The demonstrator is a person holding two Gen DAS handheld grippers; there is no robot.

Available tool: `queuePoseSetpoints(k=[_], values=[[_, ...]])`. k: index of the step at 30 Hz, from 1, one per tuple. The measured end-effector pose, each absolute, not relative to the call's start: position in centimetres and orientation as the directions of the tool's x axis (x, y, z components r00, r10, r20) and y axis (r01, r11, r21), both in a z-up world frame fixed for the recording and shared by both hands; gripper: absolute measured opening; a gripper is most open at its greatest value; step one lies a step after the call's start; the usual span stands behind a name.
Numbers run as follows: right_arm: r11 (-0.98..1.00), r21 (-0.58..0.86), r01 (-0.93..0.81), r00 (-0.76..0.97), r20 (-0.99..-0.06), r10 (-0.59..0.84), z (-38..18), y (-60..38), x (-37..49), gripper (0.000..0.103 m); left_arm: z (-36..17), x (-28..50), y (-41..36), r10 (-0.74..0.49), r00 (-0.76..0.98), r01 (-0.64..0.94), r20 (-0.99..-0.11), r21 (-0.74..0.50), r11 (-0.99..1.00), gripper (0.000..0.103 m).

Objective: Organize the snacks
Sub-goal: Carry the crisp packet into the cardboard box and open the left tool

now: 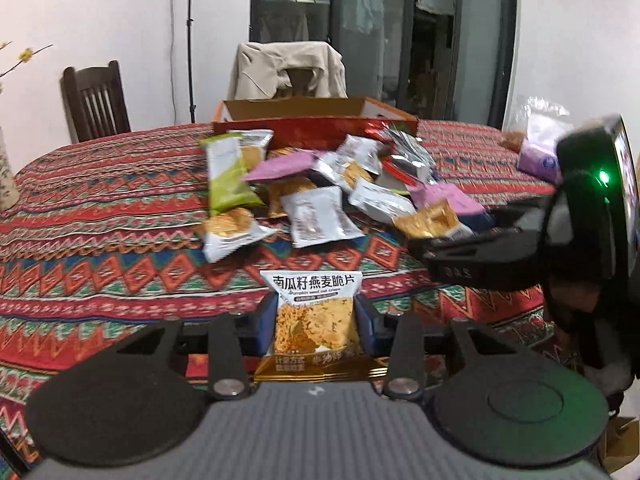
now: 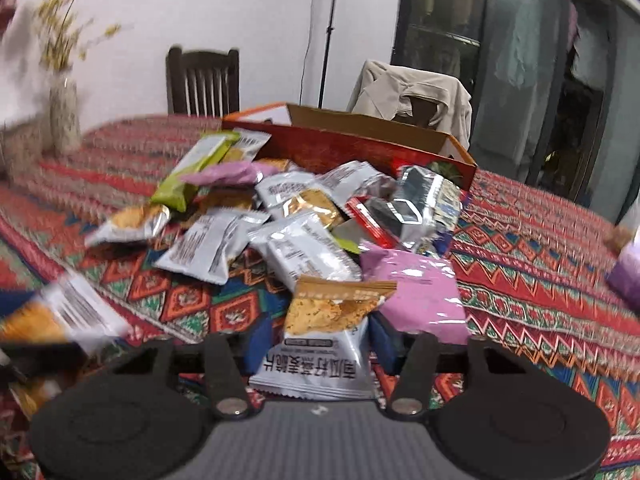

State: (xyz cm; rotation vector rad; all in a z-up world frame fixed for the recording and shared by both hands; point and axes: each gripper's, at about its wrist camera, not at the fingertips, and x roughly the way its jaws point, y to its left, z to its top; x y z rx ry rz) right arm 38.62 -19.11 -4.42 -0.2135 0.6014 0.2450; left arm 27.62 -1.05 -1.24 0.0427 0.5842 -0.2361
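My left gripper (image 1: pixel 316 320) is shut on a pumpkin seed oat crisp packet (image 1: pixel 314 312), held above the patterned tablecloth. My right gripper (image 2: pixel 320 340) is shut on another oat crisp packet (image 2: pixel 324 336), upside down, just in front of the snack pile (image 2: pixel 288 216). The pile (image 1: pixel 320 188) holds several silver, pink and green packets and lies before an open red cardboard box (image 1: pixel 296 120), which also shows in the right wrist view (image 2: pixel 360 140). The right gripper (image 1: pixel 448 236) with its packet shows at the right of the left wrist view.
A vase (image 2: pixel 64 116) with yellow flowers stands at the table's left. A purple bag (image 1: pixel 540 148) sits at the right. Two chairs stand behind the table, one (image 1: pixel 288 68) draped with a beige jacket. The tablecloth (image 1: pixel 100 220) left of the pile is bare.
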Motion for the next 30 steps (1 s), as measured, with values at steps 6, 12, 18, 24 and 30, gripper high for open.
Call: queuePoseSetpoints(k=[6, 12, 18, 24, 30], values=[[0.948, -0.125, -0.292, 0.782, -0.602, 0.162, -4.2, -18.6, 35.4, 0.043, -0.9, 26.5, 0.9, -0.241, 0.810, 0.236, -0.534, -0.080, 0.969, 0.041], [0.941, 0.008, -0.339, 0.764, -0.581, 0.280, -1.9, -20.4, 32.1, 0.042, 2.2, 28.7, 1.8, -0.295, 0.814, 0.265, -0.501, -0.132, 0.955, 0.040], [0.911, 0.058, -0.408, 0.808, -0.442, 0.390, 5.5, -24.6, 35.0, 0.042, 10.5, 39.2, 2.1, -0.306, 0.840, 0.281, -0.448, -0.124, 0.952, 0.041], [0.900, 0.029, -0.436, 0.831, -0.370, 0.415, 14.7, -27.4, 47.1, 0.043, 13.5, 56.0, 0.3, -0.204, 0.853, 0.187, -0.481, -0.084, 0.979, 0.041], [0.939, -0.065, -0.338, 0.820, -0.510, 0.260, 13.4, -25.5, 66.4, 0.043, 8.2, 71.4, 0.4, -0.134, 0.830, 0.088, -0.541, -0.111, 0.990, 0.041]])
